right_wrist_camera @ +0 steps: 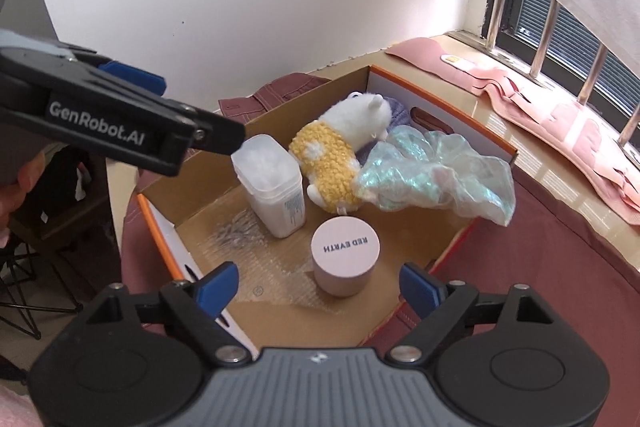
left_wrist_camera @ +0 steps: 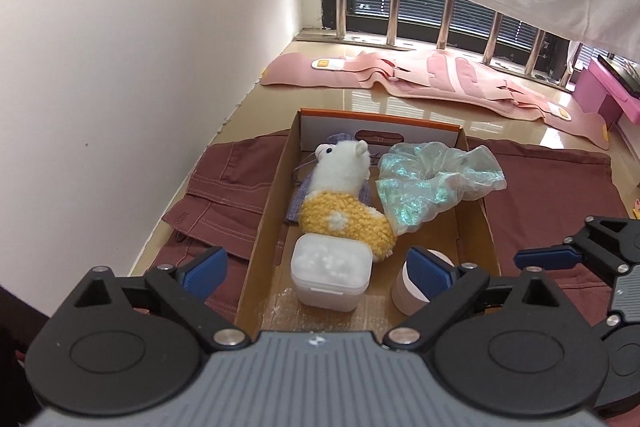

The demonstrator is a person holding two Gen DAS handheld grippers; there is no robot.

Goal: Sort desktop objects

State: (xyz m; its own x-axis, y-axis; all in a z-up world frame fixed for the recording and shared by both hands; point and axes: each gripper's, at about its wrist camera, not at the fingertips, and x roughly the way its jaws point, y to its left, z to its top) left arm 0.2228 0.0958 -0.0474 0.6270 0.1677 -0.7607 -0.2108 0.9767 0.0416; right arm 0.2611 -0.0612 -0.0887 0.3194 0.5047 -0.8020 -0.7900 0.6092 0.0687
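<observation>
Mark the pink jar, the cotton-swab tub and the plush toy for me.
pink jar (right_wrist_camera: pixel 345 247), right wrist view, middle of its printed lid.
cotton-swab tub (right_wrist_camera: pixel 269 163), right wrist view, its translucent lid.
plush toy (left_wrist_camera: pixel 344 217), left wrist view, its yellow knitted body.

Glossy ledge (left_wrist_camera: pixel 360 99) w/ maroon garment (left_wrist_camera: pixel 552 195), pink pads (left_wrist_camera: pixel 440 75).

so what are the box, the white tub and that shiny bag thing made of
Box: looks like corrugated cardboard, brown matte inside.
White tub: seemingly frosted translucent plastic, white contents faintly showing.
Shiny bag: thin crinkled iridescent film or sheer fabric; can't tell which.
</observation>
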